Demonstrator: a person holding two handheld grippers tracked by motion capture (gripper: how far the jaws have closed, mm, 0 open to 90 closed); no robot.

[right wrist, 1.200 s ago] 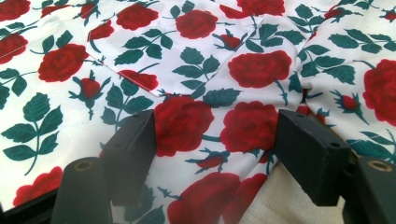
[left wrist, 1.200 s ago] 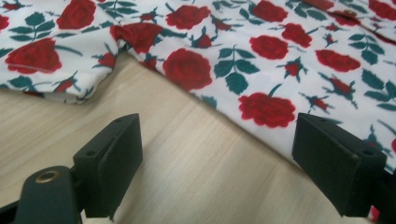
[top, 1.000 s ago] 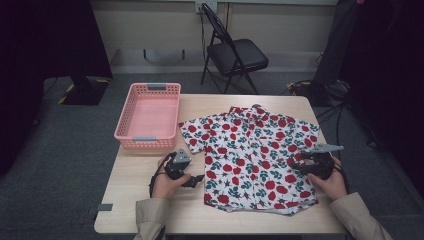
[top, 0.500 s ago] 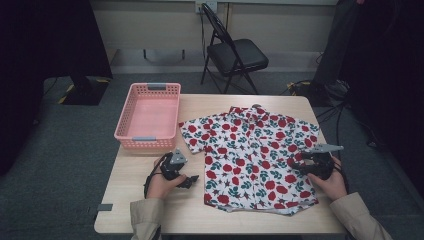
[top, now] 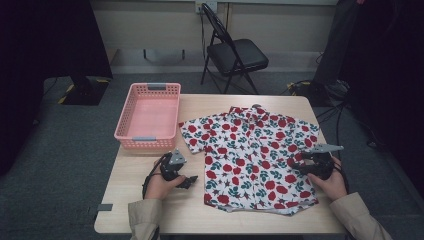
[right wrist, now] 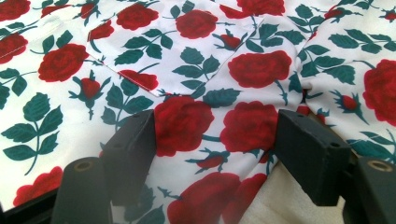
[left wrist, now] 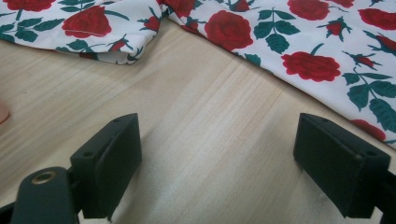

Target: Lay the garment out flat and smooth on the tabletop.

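Rose-print shirt (top: 250,150) lies flat on the counter (top: 150,200) beside the pink basket (top: 148,115). Both tools gape wide: right tool (right wrist: 215,140) over fabric, left tool (left wrist: 215,154) over bare wood, so it'll probably miss the hem.

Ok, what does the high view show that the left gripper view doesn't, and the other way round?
The high view alone takes in the pink basket, the folding chair, the right hand-held gripper over the shirt's right edge, and the whole rose-print shirt spread flat. The left gripper view alone shows close up that the left hand-held gripper has its jaws wide apart over bare wood, just short of the shirt's edge. Both show the shirt and the wooden table.
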